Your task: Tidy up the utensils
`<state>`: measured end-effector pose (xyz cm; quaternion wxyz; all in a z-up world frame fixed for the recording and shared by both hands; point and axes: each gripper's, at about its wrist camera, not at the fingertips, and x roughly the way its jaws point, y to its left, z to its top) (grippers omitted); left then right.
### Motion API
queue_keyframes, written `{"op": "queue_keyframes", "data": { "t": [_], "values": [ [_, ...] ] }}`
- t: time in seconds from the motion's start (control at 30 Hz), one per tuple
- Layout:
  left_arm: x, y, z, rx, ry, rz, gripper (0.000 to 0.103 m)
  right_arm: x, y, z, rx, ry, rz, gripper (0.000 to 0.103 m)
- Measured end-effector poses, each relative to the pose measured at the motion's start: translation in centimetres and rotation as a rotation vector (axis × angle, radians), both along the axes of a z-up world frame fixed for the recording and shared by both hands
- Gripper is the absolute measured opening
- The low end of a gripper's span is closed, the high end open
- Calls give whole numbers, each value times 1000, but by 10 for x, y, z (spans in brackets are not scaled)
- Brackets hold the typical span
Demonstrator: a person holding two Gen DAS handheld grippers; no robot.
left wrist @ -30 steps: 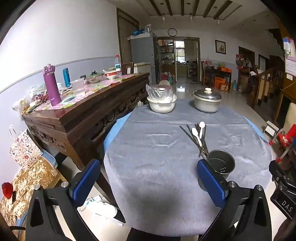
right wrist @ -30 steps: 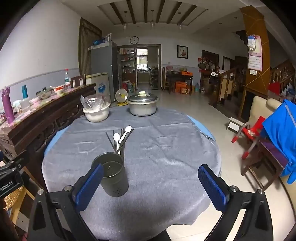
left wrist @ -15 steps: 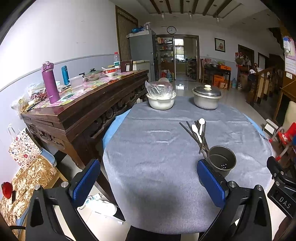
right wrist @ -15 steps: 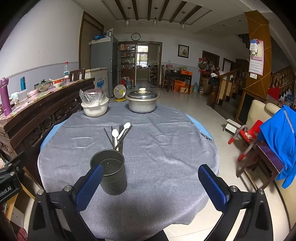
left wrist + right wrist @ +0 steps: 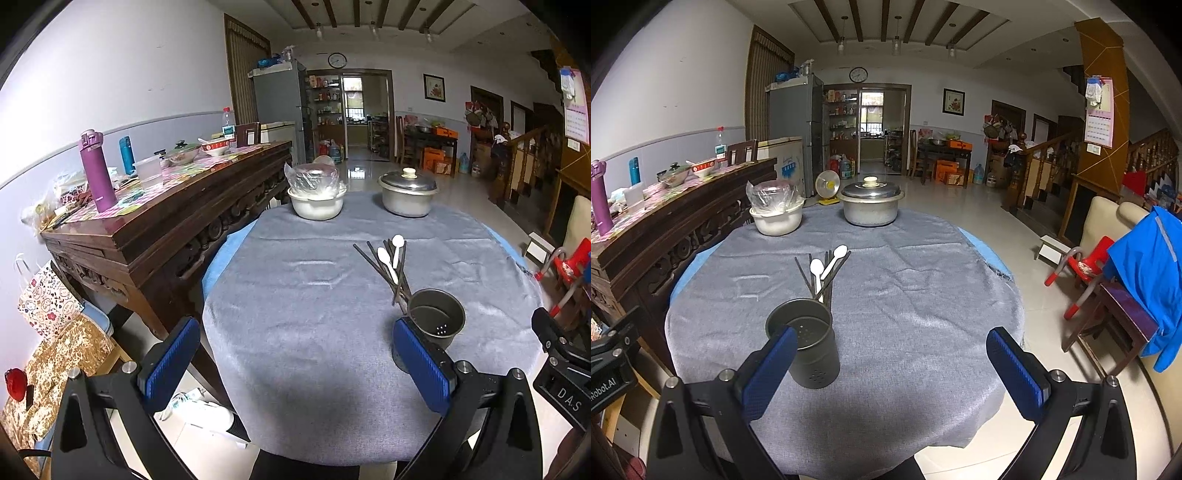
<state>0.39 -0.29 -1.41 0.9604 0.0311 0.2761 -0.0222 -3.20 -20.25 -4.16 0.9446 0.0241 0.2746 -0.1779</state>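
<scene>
Left tool (image 5: 295, 363): jaws spread wide, empty, held above the near edge of the grey-clothed tabletop (image 5: 303, 295). White bowl (image 5: 317, 204) under plastic and lidded pot (image 5: 407, 195) stand at the far edge. Mid-table, dark chopsticks (image 5: 384, 264) and two white spoons (image 5: 391, 256) lie loose, just behind the upright, empty metal utensil holder (image 5: 805, 345). Right tool (image 5: 891, 363): jaws wide, empty, its left finger overlapping the holder in view.

"D.A.S" on right tool (image 5: 565, 384); "Robot.AI" on left tool (image 5: 609, 373)
</scene>
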Motion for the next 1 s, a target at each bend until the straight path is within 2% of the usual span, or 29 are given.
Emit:
{"op": "queue_keyframes", "data": {
  "t": [0.13, 0.5, 0.6, 0.83, 1.0],
  "values": [
    [0, 0, 0, -15, 10, -1, 103, 1, -4, -1, 5, 6, -2, 103],
    [4, -15, -3, 83, -52, -20, 103, 8, -8, -10, 18, 28, 3, 103],
    [2, -15, -2, 60, -22, -26, 103, 7, -8, -11, 21, 28, 5, 103],
    [-7, -13, 6, 20, -30, -32, 103, 0, -6, -7, 20, 8, 12, 103],
    [10, -7, 14, -7, -18, -57, 103, 4, -12, -3, 43, 5, 44, 103]
  ]
}}
